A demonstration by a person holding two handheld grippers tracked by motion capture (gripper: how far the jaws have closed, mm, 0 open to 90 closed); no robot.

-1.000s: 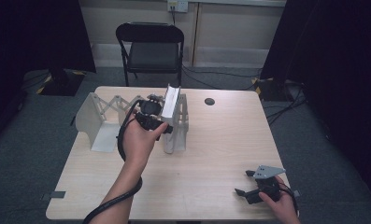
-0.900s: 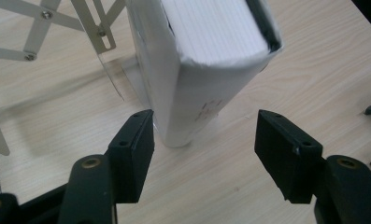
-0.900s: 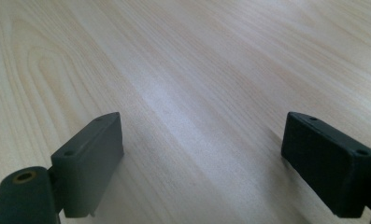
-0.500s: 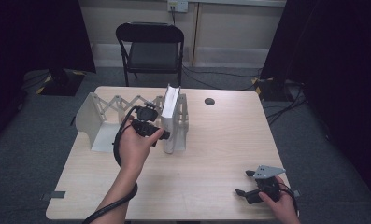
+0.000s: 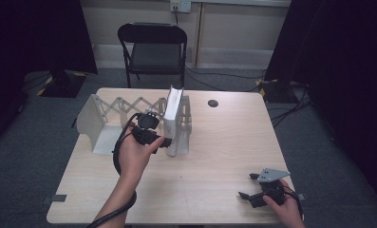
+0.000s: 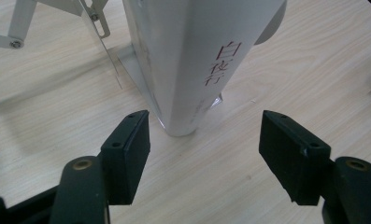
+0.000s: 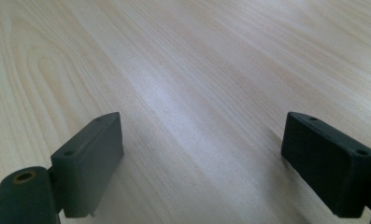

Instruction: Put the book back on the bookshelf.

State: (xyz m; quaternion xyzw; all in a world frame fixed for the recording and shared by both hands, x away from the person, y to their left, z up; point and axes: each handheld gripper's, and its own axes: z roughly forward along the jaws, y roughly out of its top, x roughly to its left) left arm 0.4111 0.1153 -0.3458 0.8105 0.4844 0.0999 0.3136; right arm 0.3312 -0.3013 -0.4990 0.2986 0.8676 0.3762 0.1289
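So the left gripper (image 6: 204, 140) is sitting with its 2 jaws spread wide, pinching nothing, pointing at the spine of the white book (image 6: 192, 60) just ahead of them. That book is standing upright in the white expanding rack (image 5: 100, 121) near the middle of the wooden table (image 5: 214, 156). Over at the near right corner, the right gripper (image 5: 252, 190) is resting low, also gaping open.

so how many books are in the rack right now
1. A white book stands upright at the right end of the expanding rack, with the open left gripper just beside it. Its other slots look empty, though the hand covers part.
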